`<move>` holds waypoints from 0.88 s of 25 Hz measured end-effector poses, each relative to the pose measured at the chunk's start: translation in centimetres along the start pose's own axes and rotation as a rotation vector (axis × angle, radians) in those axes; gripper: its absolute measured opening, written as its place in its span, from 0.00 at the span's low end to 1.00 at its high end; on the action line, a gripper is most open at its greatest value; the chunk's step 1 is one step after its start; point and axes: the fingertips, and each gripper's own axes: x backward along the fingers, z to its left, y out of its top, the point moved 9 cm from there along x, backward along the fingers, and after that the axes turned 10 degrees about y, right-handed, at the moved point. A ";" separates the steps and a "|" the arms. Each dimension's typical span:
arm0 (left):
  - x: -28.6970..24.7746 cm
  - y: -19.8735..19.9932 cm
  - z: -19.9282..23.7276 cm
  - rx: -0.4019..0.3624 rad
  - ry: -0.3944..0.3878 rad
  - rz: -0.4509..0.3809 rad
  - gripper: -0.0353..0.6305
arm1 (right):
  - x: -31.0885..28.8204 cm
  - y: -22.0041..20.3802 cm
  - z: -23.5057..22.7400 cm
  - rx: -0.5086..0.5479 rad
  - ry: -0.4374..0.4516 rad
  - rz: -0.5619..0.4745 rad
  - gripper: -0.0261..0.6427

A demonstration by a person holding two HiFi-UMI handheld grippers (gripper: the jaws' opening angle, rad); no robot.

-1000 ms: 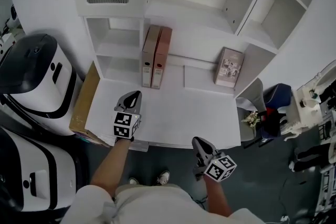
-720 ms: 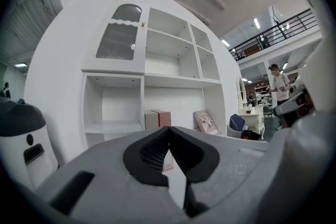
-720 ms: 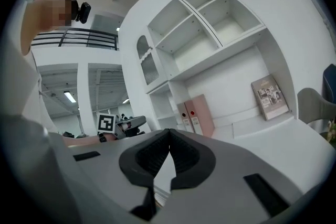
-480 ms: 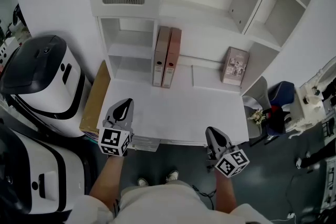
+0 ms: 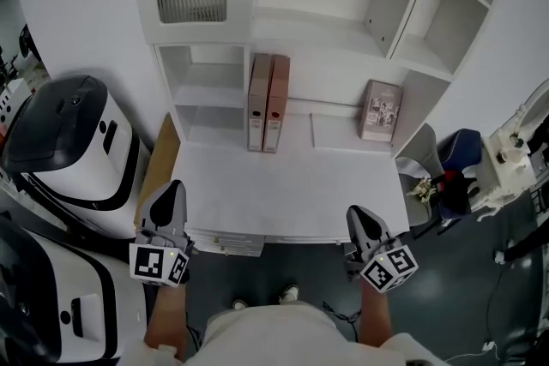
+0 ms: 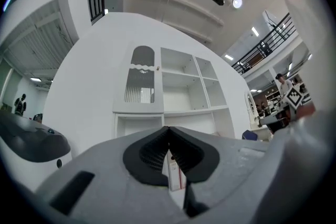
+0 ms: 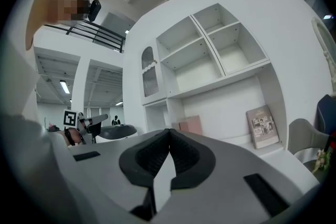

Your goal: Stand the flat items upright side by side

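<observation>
Two flat binders, one tan (image 5: 257, 101) and one pink (image 5: 277, 103), stand upright side by side at the back of the white desk (image 5: 292, 193). A picture book (image 5: 380, 110) stands leaning against the shelf divider at the right. My left gripper (image 5: 174, 188) hangs off the desk's front left corner, shut and empty; the left gripper view shows its tips (image 6: 168, 129) meeting, with the binders (image 6: 174, 174) far beyond. My right gripper (image 5: 356, 215) is at the front right edge, also shut (image 7: 169, 131) on nothing; its view shows the binders (image 7: 190, 124) and the book (image 7: 263, 126).
A white shelf unit (image 5: 343, 13) with open cubbies rises behind the desk. White-and-black machines (image 5: 64, 141) stand at the left, with a cardboard sheet (image 5: 157, 169) against the desk's side. A grey chair (image 5: 419, 157) and clutter are at the right. A flat white panel (image 5: 336, 133) lies beside the book.
Both grippers have drawn back from the desk toward the person. The left one went from over the desk surface to beyond its front left corner. Binders and book have not moved.
</observation>
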 end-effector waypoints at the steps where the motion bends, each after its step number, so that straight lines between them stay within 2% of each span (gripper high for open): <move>1: 0.3 0.4 0.1 -0.004 0.010 -0.012 0.08 | 0.3 0.6 -0.3 0.011 -0.010 -0.010 0.04; 6: 1.5 1.4 0.0 -0.023 0.040 -0.037 0.08 | 1.7 3.1 -1.4 0.065 -0.053 -0.043 0.04; 11: 2.0 -0.3 -0.5 -0.010 0.044 0.015 0.08 | 2.5 3.3 -2.6 0.081 -0.095 -0.032 0.04; 22: 1.0 -0.5 -1.1 -0.013 0.066 0.023 0.08 | -0.5 3.1 -3.9 0.077 -0.027 -0.010 0.04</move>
